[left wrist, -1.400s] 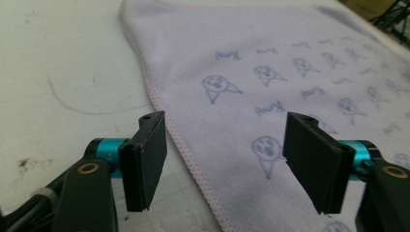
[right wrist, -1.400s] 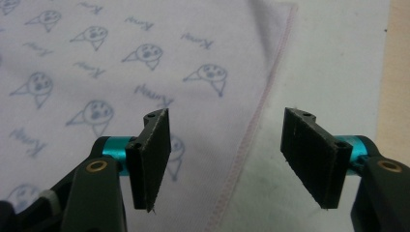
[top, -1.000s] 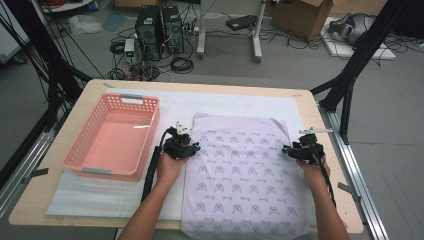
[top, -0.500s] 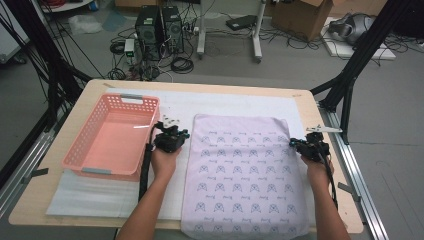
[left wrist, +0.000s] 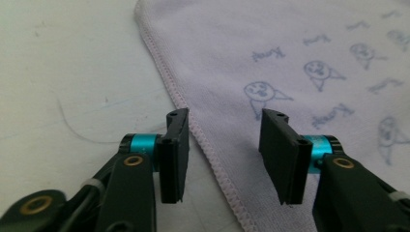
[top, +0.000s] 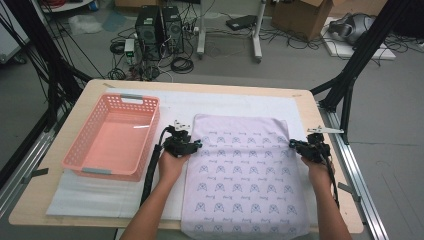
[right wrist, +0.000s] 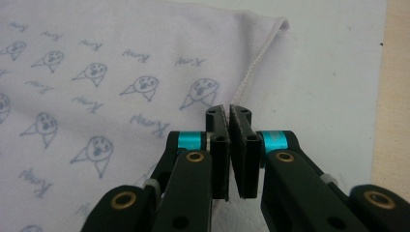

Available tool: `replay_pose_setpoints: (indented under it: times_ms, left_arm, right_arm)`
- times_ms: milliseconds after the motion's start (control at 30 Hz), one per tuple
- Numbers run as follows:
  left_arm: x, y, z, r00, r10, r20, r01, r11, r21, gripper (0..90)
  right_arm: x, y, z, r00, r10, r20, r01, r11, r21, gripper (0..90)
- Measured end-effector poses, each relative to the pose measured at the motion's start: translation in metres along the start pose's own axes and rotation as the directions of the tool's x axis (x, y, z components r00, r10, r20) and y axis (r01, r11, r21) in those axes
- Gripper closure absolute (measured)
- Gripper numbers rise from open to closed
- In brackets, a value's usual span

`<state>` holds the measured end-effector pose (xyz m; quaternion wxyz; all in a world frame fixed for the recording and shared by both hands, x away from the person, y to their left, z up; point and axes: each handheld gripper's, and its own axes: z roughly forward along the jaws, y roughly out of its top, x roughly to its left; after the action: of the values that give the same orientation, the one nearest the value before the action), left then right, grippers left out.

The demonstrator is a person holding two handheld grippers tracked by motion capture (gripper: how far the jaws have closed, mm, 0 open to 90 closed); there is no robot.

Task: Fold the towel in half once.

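Observation:
A lilac towel (top: 245, 170) printed with small blue faces lies flat on a white mat (top: 230, 102). My left gripper (top: 194, 145) is at the towel's left edge. In the left gripper view its jaws (left wrist: 225, 130) stand apart astride the stitched hem (left wrist: 203, 140); they have just been opening and do not press the cloth (left wrist: 290, 58). At the right edge my right gripper (top: 294, 145) is shut. In the right gripper view the hem (right wrist: 251, 67) runs straight into the closed jaws (right wrist: 228, 113), pinched there.
An empty pink plastic basket (top: 150, 135) stands on the mat left of the towel, close to my left hand. The wooden table (top: 100, 87) ends just right of my right hand, beside a metal rail (top: 350, 165). The towel's near end hangs over the front edge.
The towel's far part, bunched a second ago, now lies flat. My left gripper moved left off the hem, then back to it with its jaws apart. The right gripper shifted slightly right.

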<state>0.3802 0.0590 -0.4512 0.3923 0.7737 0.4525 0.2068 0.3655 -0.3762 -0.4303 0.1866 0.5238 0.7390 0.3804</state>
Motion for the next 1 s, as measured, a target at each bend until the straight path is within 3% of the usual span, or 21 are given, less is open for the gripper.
replay_pose_setpoints:
  times_ms: [67,100,133,167,233,333,367,467,567,767,1000]
  left_arm:
    - [-0.002,0.000,0.000,0.9993,-0.007,0.038,0.007,1.0000,-0.001,77.6]
    - [-0.004,0.001,0.001,0.9997,0.005,0.025,-0.005,1.0000,-0.001,86.0]
    - [-0.004,0.001,0.001,0.9997,0.004,0.023,-0.004,1.0000,-0.001,86.6]
    - [-0.002,0.001,0.001,0.9990,-0.023,0.038,0.023,0.9997,0.000,87.0]
    - [0.006,0.002,-0.002,0.9973,-0.068,0.028,0.068,0.9975,-0.015,87.5]
    - [0.017,0.005,-0.010,0.9859,-0.159,0.053,0.163,0.9825,-0.090,87.6]
    - [0.019,0.006,-0.012,0.9839,-0.171,0.053,0.176,0.9778,-0.115,87.6]
    - [0.024,0.007,-0.016,0.9719,-0.218,0.088,0.229,0.9646,-0.131,87.5]
    - [0.022,0.006,-0.023,0.9746,-0.187,0.122,0.202,0.9717,-0.122,87.5]
    - [0.014,0.006,-0.045,0.9778,-0.137,0.158,0.161,0.9749,-0.153,87.4]
    - [0.008,-0.008,-0.074,0.9731,-0.111,0.202,0.147,0.9738,-0.174,87.4]
  right_arm:
    - [0.001,0.000,0.001,1.0000,-0.004,0.001,0.004,1.000,0.003,87.1]
    - [0.001,0.000,0.001,1.0000,-0.004,-0.001,0.004,1.000,0.004,87.1]
    - [0.001,0.000,0.001,1.0000,0.001,-0.002,-0.001,1.000,0.004,87.1]
    - [0.001,0.000,0.001,1.0000,0.000,0.001,0.000,1.000,0.004,87.1]
    - [0.000,0.000,0.001,1.0000,0.003,0.002,-0.003,1.000,-0.002,87.2]
    - [-0.003,0.001,-0.001,0.9996,0.027,-0.008,-0.028,0.999,-0.037,87.6]
    - [-0.003,0.002,-0.001,0.9995,0.029,-0.010,-0.029,0.998,-0.054,87.6]
    - [-0.002,0.003,-0.004,0.9992,0.035,-0.018,-0.036,0.995,-0.092,87.6]
    - [-0.001,0.002,-0.011,0.9986,0.030,-0.044,-0.034,0.994,-0.107,87.6]
    - [0.005,-0.008,-0.033,0.9934,0.011,-0.114,-0.027,0.990,-0.141,87.4]
    - [0.011,-0.024,-0.059,0.9853,0.011,-0.170,-0.042,0.983,-0.178,87.3]
